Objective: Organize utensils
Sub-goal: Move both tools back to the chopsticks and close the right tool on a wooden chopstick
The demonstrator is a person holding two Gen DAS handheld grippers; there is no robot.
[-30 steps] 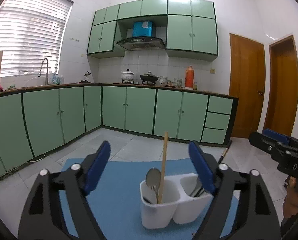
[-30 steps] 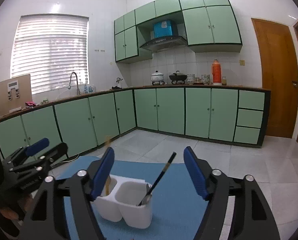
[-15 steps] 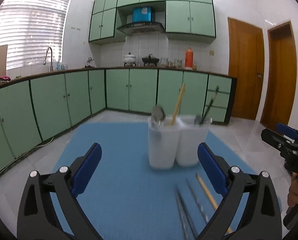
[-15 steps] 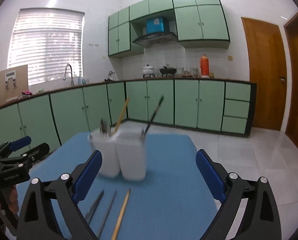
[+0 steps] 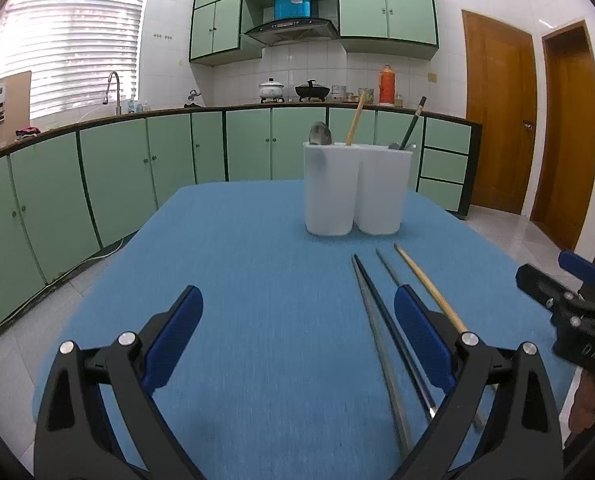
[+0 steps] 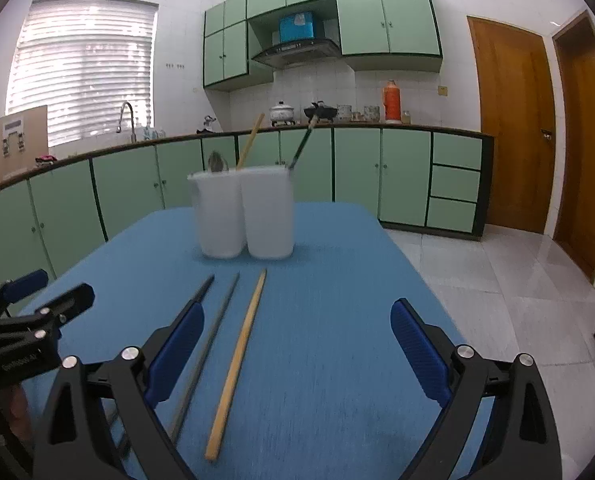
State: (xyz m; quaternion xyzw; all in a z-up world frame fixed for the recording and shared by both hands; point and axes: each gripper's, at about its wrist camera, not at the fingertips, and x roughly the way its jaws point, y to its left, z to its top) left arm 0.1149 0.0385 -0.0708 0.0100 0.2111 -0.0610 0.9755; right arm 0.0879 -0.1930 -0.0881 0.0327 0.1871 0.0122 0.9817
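A white two-compartment utensil holder [image 5: 355, 190] stands on the blue table [image 5: 257, 300]; it also shows in the right wrist view [image 6: 243, 214]. It holds a metal spoon [image 5: 320, 135], a wooden chopstick [image 5: 355, 122] and a dark-handled utensil [image 5: 413, 124]. In front of it lie a wooden chopstick [image 6: 237, 360], a grey metal chopstick [image 6: 209, 344] and a dark utensil [image 5: 389, 332]. My left gripper [image 5: 297, 344] is open and empty, low over the table. My right gripper [image 6: 293, 354] is open and empty, with the wooden chopstick between its fingers' span.
The table's right edge [image 6: 425, 280] drops to a tiled floor. Green kitchen cabinets [image 5: 137, 160] run along the back and left. Each gripper shows at the edge of the other's view: the right gripper [image 5: 565, 312], the left gripper [image 6: 29, 320].
Both grippers have come down from above the holder to low over the table and drawn back. The loose utensils in front of the holder have come into view.
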